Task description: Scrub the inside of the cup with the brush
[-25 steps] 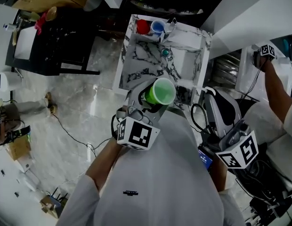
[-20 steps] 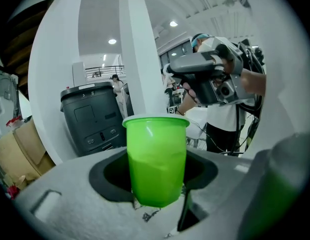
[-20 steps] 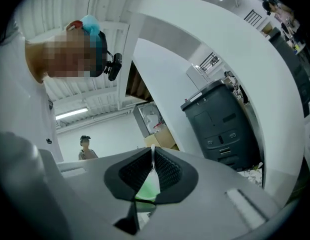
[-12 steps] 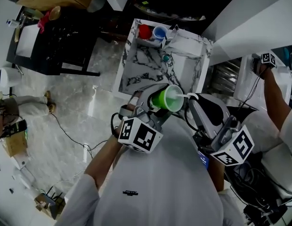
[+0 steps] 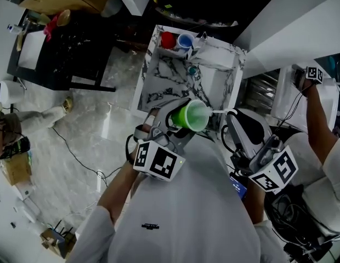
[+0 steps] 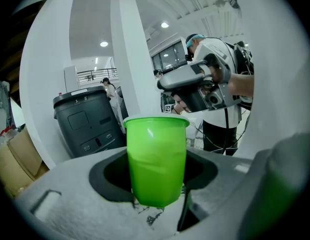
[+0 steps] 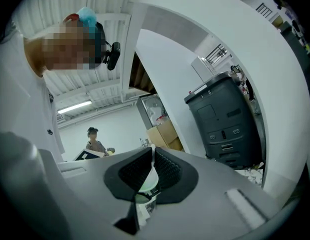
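In the head view a bright green cup (image 5: 192,115) lies tilted on its side, mouth toward the right, with my left gripper (image 5: 178,118) shut on it. My right gripper (image 5: 234,120) is shut on a thin white brush (image 5: 218,112), whose tip reaches the cup's rim. Whether the tip is inside the cup I cannot tell. The left gripper view shows the cup (image 6: 156,159) clamped between the jaws, with the right gripper (image 6: 195,86) beyond it. The right gripper view shows the jaws pressed on the white brush handle (image 7: 149,181).
Below lies a marble-patterned table (image 5: 159,81) with a red cup (image 5: 168,39), a blue cup (image 5: 185,40) and a small teal object (image 5: 193,68). Another person's arm holds a gripper (image 5: 311,73) at the right. A dark bin (image 6: 85,124) stands behind.
The right gripper has brought the brush leftward up to the cup's mouth. The cup has tilted a little and stays in the left gripper.
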Motion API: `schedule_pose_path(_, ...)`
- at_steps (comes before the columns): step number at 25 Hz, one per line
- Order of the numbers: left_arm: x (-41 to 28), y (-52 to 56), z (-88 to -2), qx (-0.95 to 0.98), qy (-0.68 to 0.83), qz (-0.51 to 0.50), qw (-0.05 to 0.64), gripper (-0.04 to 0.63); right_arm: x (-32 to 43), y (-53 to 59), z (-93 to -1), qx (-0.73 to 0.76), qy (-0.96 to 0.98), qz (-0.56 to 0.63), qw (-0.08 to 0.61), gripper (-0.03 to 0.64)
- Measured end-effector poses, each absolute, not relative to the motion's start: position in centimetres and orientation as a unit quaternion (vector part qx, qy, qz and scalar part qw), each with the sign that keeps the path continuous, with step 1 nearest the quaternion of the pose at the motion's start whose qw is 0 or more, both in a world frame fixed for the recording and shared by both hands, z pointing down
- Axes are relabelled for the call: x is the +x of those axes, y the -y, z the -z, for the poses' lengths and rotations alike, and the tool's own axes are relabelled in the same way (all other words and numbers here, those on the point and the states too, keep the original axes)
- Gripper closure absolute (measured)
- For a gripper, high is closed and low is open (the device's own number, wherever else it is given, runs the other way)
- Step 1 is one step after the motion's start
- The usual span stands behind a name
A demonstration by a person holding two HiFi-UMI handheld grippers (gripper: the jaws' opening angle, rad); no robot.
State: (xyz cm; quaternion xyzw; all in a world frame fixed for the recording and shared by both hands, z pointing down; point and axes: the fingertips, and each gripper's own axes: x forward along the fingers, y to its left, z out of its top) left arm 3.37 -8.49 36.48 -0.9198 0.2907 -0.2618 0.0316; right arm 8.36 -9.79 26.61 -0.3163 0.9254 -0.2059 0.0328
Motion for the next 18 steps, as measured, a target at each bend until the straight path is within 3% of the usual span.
schedule_pose_path(18,3.7,8.9,-37.1,-0.925,-0.276,0.257,0.041,0.336,6.4,6.2,-26.6,-0.285,-0.927,0.240,0.051,0.594)
